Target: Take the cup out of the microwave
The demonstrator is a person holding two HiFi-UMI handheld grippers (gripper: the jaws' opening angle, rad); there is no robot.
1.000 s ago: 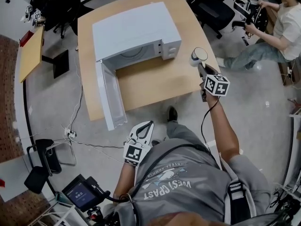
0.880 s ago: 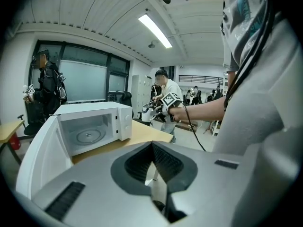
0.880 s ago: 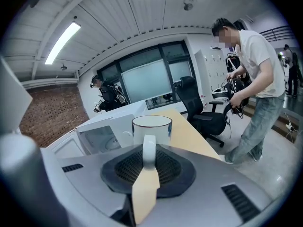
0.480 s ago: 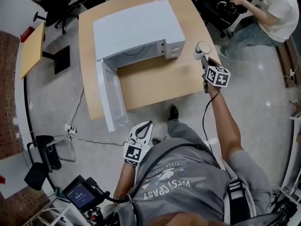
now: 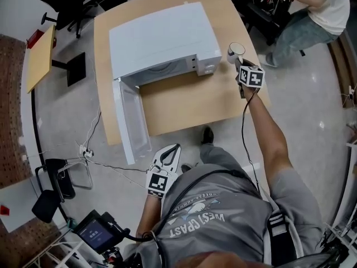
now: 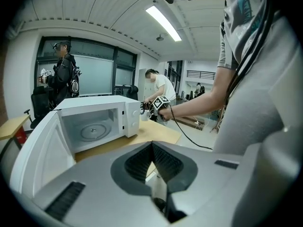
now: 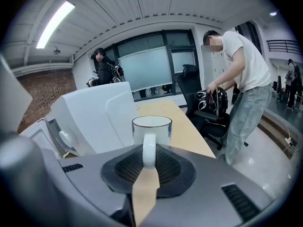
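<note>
Right tongs view: right tongs (image 7: 147, 163) clenched on the handle of the cup (image 7: 151, 126). The cup is upright, just ahead of the pads. Head view only shows the cup (image 5: 236, 51) beyond the marker cube; can't tell if it touches the counter (image 5: 184, 102).

Left tongs view adds the microwave (image 6: 97, 122) cavity and its turntable (image 6: 94, 130).

Microwave sits just left of the right tongs (image 5: 240, 63), its door (image 5: 131, 116) swung open towards the left tongs (image 5: 170, 151). A person (image 7: 241, 65) and a chair (image 7: 201, 100) are beyond the cup, to the right.

Left tongs (image 6: 152, 157) clenched, empty, well short of the counter.
</note>
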